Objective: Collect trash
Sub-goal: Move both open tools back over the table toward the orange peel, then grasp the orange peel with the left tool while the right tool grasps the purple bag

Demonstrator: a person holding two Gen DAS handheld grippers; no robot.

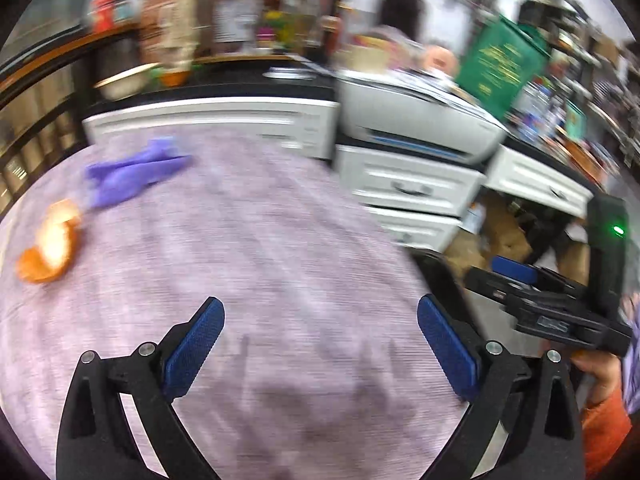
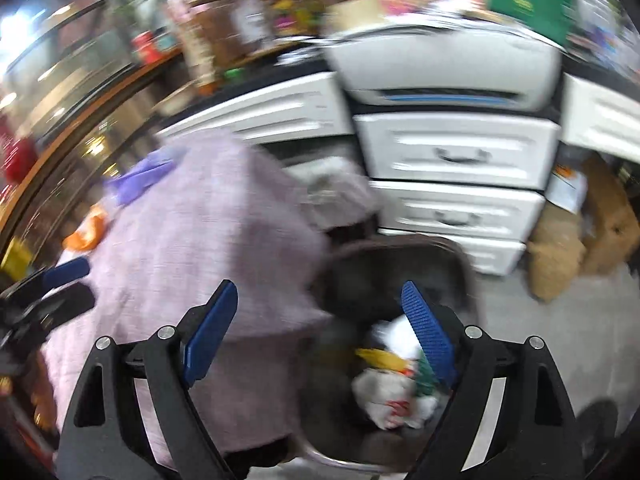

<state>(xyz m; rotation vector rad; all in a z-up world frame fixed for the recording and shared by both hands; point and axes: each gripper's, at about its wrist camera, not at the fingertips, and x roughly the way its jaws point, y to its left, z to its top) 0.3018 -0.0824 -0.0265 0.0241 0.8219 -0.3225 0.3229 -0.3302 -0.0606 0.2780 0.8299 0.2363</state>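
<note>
Item one, my left gripper [image 1: 320, 344]: jaws spread wide, nothing between them, only the mauve cloth [image 1: 248, 240] below. Left view alone shows the peel's pale inside, orange peel [image 1: 50, 248] at the left edge of the frame, and just above it a purple glove [image 1: 136, 172] at upper left, both lying on the cloth. At right edge of that frame, my other gripper and the hand [image 1: 600, 372] holding it, orange sleeve beneath. Item two, my right gripper [image 2: 320, 320]: jaws also well apart, holding nothing, hanging over the cloth's edge and a dark bin [image 2: 400, 256]. Right view alone shows the bin, lower centre of the frame, with white crumpled trash [image 2: 384, 396] and yellow and green scraps inside; the right finger overlaps it in the picture, contact not clear. Glove and peel appear small at upper left there. White drawers [image 2: 456, 156] fill the background in both views. Both frames heavily blurred.
</note>
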